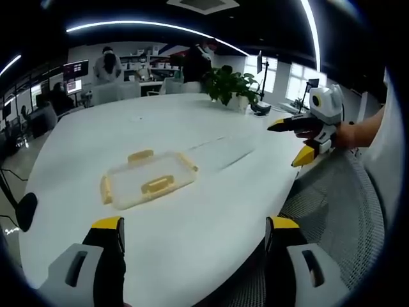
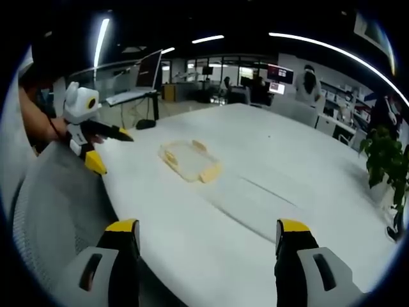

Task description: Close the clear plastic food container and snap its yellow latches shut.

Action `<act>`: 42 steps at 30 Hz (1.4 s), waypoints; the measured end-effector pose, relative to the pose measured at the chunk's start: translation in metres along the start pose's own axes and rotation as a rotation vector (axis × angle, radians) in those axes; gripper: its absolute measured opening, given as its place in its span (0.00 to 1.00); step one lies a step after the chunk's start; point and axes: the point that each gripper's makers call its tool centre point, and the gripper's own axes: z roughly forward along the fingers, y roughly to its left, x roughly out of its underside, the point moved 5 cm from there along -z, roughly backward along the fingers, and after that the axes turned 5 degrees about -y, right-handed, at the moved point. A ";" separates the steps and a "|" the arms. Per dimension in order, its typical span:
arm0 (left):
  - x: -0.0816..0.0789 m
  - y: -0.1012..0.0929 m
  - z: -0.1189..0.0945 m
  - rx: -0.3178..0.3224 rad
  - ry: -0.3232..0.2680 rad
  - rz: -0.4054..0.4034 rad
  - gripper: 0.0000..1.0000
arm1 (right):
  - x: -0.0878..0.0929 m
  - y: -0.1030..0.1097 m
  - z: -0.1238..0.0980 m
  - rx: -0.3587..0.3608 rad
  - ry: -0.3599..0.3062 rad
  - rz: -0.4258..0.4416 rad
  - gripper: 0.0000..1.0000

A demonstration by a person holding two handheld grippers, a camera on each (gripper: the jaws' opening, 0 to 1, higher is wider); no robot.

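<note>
White round table (image 1: pixel 192 236); clear lidded container (image 1: pixel 148 179) with yellow latches lies on it.

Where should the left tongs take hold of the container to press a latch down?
Probably the yellow latch on the container's near long edge, approached from above on the left tongs' side. It faces them, lies flat along the rim and has bare table in front of it.

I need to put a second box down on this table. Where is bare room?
Bare white table lies between the clear container and the near edge, and between the container and the potted plant. Nothing on the table looks crowded; the right gripper hovers open at its right edge.
</note>
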 end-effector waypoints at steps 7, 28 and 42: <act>0.001 -0.002 0.000 0.009 0.010 0.005 0.91 | 0.002 -0.002 0.000 0.008 0.001 0.009 0.88; -0.001 -0.002 0.000 0.019 0.026 0.031 0.87 | 0.002 0.001 0.003 -0.059 0.059 -0.057 0.77; -0.001 0.006 0.003 0.020 0.044 0.043 0.85 | -0.011 0.001 0.021 -0.099 0.045 -0.080 0.78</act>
